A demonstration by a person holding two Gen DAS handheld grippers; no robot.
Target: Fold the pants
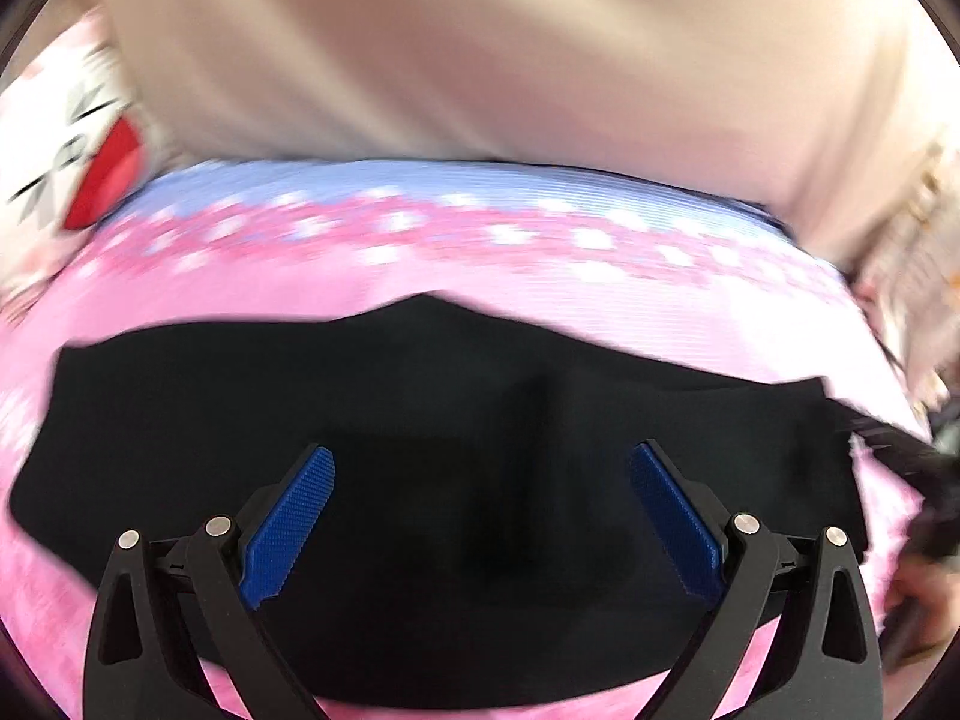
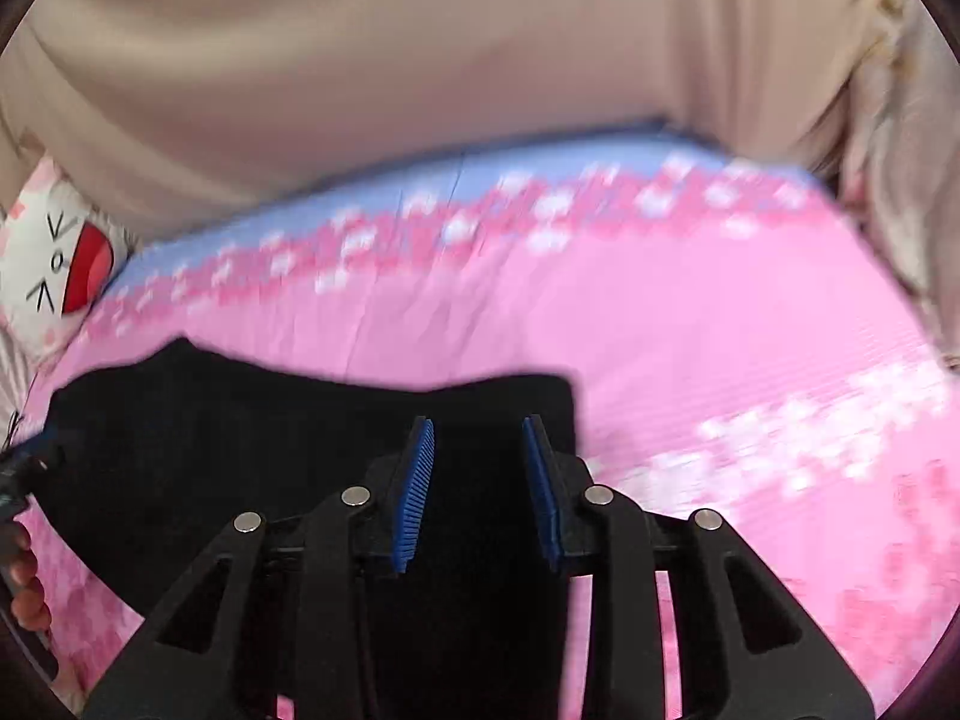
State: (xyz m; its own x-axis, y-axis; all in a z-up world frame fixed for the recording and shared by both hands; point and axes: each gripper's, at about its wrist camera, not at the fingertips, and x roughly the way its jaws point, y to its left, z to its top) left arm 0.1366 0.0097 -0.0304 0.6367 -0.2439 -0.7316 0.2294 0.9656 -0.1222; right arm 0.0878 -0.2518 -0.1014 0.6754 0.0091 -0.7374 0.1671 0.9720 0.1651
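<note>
Black pants lie folded in a flat block on a pink bed sheet. My left gripper is wide open above the middle of the pants, holding nothing. In the right wrist view the pants fill the lower left. My right gripper hovers over their right end with the jaws partly open and nothing visibly gripped between the blue pads. The right gripper also shows at the right edge of the left wrist view, blurred.
The sheet has a blue band with pink and white blossoms at the far side. A beige headboard or wall rises behind. A white cushion with a red mouth lies at the far left. Light fabric hangs at the right.
</note>
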